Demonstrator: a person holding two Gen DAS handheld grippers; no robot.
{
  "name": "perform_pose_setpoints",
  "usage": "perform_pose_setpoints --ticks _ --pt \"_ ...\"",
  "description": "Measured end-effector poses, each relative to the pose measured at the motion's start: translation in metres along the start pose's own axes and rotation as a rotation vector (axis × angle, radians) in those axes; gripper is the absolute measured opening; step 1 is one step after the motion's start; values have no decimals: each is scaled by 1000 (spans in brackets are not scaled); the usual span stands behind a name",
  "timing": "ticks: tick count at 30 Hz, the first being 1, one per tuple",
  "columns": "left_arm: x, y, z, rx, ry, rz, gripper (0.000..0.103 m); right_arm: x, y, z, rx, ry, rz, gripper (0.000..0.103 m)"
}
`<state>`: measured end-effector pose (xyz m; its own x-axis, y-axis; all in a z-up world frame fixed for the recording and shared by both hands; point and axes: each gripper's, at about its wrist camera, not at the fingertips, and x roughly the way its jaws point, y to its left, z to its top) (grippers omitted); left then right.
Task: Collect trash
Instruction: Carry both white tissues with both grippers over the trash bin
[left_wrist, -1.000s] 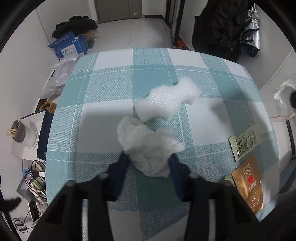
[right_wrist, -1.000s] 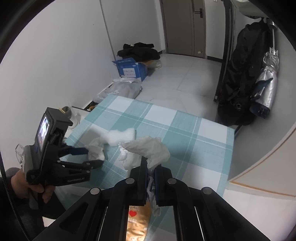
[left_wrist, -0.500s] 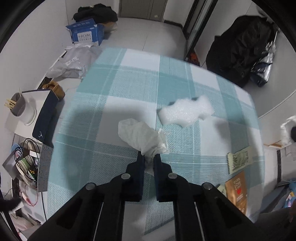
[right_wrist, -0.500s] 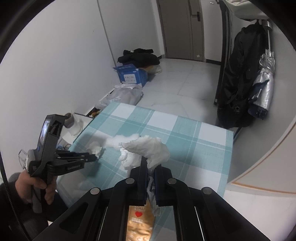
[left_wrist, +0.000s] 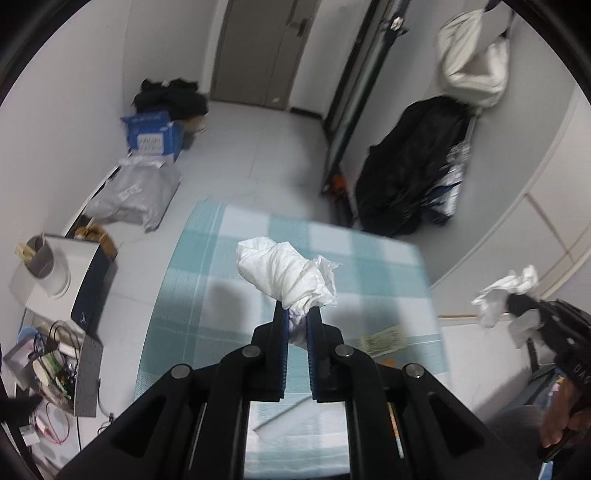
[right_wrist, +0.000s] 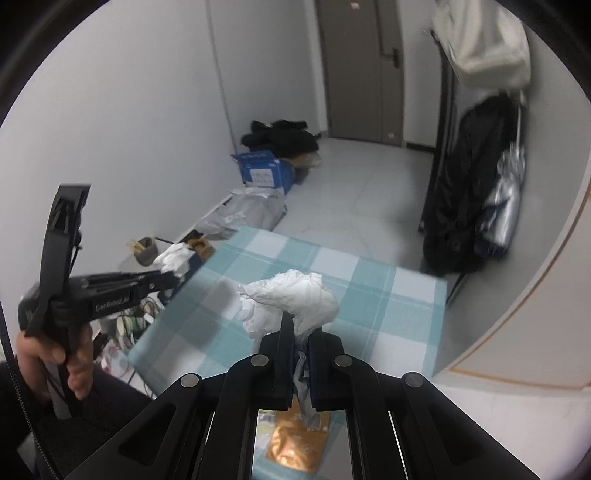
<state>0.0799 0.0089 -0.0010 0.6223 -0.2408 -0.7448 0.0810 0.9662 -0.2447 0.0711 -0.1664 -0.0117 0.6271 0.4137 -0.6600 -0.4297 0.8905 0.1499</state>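
My left gripper (left_wrist: 297, 314) is shut on a crumpled white tissue (left_wrist: 286, 271), held up in the air over the teal-and-white checked table (left_wrist: 192, 295). My right gripper (right_wrist: 301, 321) is shut on a second crumpled white tissue (right_wrist: 295, 295), also lifted above the table (right_wrist: 388, 295). Each gripper shows in the other's view: the right one (left_wrist: 517, 306) at the far right with its tissue, the left one (right_wrist: 173, 277) at the left in a person's hand (right_wrist: 70, 354). A printed paper slip (left_wrist: 384, 338) and a brown packet (right_wrist: 291, 443) lie on the cloth.
A thin white stick (left_wrist: 280, 417) lies near the table's front edge. Left of the table stands a low stand with a cup (left_wrist: 40, 258) and cables. On the floor beyond are a blue box (left_wrist: 153, 138), a grey bag (left_wrist: 136, 192) and hanging dark coats (left_wrist: 410, 166).
The left gripper closed on the tissue and lifted it off the cloth. Both grippers rose, so the table now looks smaller and lower. The right gripper kept its tissue.
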Motion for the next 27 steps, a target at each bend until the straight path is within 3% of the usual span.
perform_pose_setpoints --ticks 7,13,20,27 --pt "-47 -25 12 45 -103 -77 5 -54 13 19 -11 -79 -18 5" --pt "-79 -57 19 116 -166 -157 5 -101 2 23 11 -137 -67 5" --pt "-98 -100 16 196 -187 -261 5 -153 -24 2 56 -175 -135 5" --pt "-100 -150 5 278 -159 -370 5 -200 -66 -43 125 -206 -240 5"
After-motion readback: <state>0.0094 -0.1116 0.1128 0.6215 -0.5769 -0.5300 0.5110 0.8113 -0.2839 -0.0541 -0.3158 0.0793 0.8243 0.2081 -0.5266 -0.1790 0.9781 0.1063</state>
